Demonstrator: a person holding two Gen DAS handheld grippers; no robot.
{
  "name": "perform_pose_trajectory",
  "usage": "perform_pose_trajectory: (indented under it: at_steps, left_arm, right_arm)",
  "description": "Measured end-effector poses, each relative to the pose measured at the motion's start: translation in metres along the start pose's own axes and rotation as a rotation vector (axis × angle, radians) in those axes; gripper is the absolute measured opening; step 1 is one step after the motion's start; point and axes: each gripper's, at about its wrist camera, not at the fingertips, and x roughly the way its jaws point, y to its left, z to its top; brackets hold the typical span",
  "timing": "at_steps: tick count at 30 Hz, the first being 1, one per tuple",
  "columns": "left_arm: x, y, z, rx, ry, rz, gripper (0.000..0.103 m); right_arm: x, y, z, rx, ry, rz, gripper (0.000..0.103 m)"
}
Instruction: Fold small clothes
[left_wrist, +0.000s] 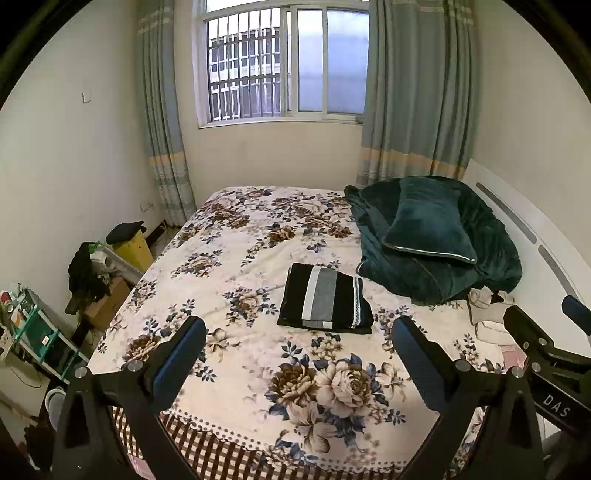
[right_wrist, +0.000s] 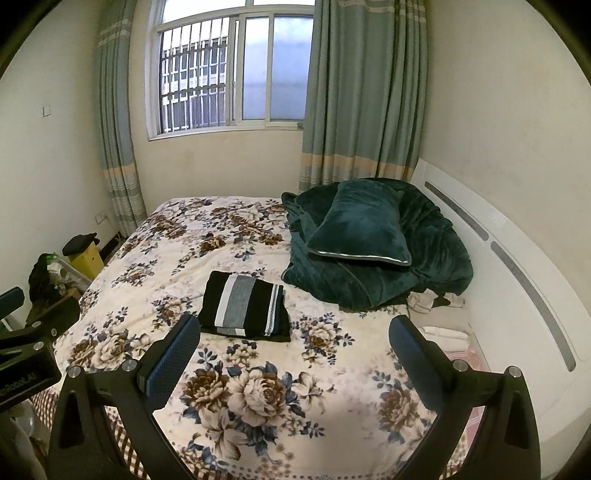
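Black cloth with grey and white stripes: a folded garment (left_wrist: 325, 301), lying flat on the middle of the flowery bed (left_wrist: 236, 373), near a heap of green blanket (left_wrist: 480, 258) with a pillow (left_wrist: 428, 227) on top. Looks neatly folded already. Left gripper (left_wrist: 297, 341) and right gripper (right_wrist: 295, 341) both above the near bed edge, jaws wide apart, holding nothing. Best to come down slowly, press the top flat, and not drag the sheet.

Black garment (left_wrist: 325, 299) with grey and white stripes, folded into a flat rectangle, mid-bed
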Motion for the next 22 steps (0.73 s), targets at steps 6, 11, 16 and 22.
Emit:
perform_pose_trajectory:
  at_steps: [6, 11, 16, 22]
  left_arm:
    - [-0.0024, 0.0000, 0.0001, -0.003, 0.001, 0.004, 0.103]
    - [-0.0030, -0.0001, -0.0007, -0.003, 0.000, 0.009, 0.103]
    - [-0.0052, -0.0015, -0.0011, -0.008, 0.003, 0.010, 0.103]
    - [-0.0076, -0.0009, -0.0022, -0.012, 0.002, 0.013, 0.103]
  right_arm:
    - [0.0003, 0.0016, -0.0025, -0.001, -0.001, 0.004, 0.103]
    - [0.0002, 0.0018, -0.0021, -0.002, -0.002, 0.005, 0.103]
    - [-0.0005, 0.0035, -0.0036, -0.002, 0.000, 0.005, 0.103]
    - [0.0001, 0.0035, -0.0030, -0.002, -0.002, 0.004, 0.103]
